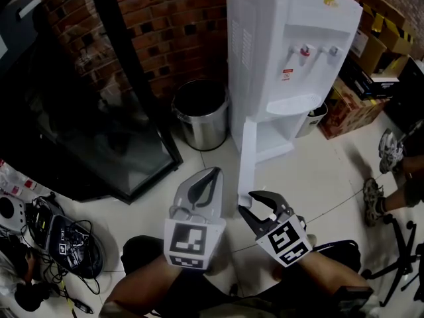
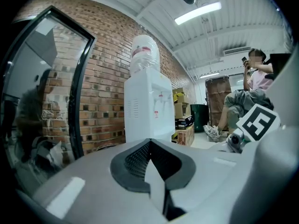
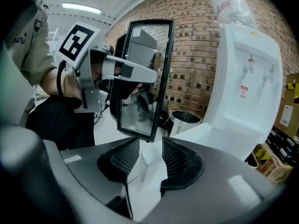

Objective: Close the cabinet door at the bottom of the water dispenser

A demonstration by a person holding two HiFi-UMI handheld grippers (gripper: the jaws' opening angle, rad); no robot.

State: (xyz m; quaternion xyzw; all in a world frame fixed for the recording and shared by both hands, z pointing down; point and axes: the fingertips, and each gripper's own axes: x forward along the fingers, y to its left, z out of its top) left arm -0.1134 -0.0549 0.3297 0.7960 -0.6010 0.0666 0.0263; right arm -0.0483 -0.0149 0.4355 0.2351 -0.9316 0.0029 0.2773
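Door (image 1: 247,158) open at dispenser (image 1: 285,58) base, edge between wide jaws of right gripper (image 1: 255,204); left gripper (image 1: 209,175) at its 9 o'clock, jaws pinched together. Risk imo: glancing shove, door bounces back open.

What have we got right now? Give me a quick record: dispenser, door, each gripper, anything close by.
dispenser: white water dispenser, upright
door: cabinet door at its base stands open, swung out toward the grippers
right gripper: right gripper jaws apart, door's free edge between them, no firm grip visible
left gripper: left gripper jaws together, empty, off the door
nearby: steel bin left of the dispenser
task: door not yet closed
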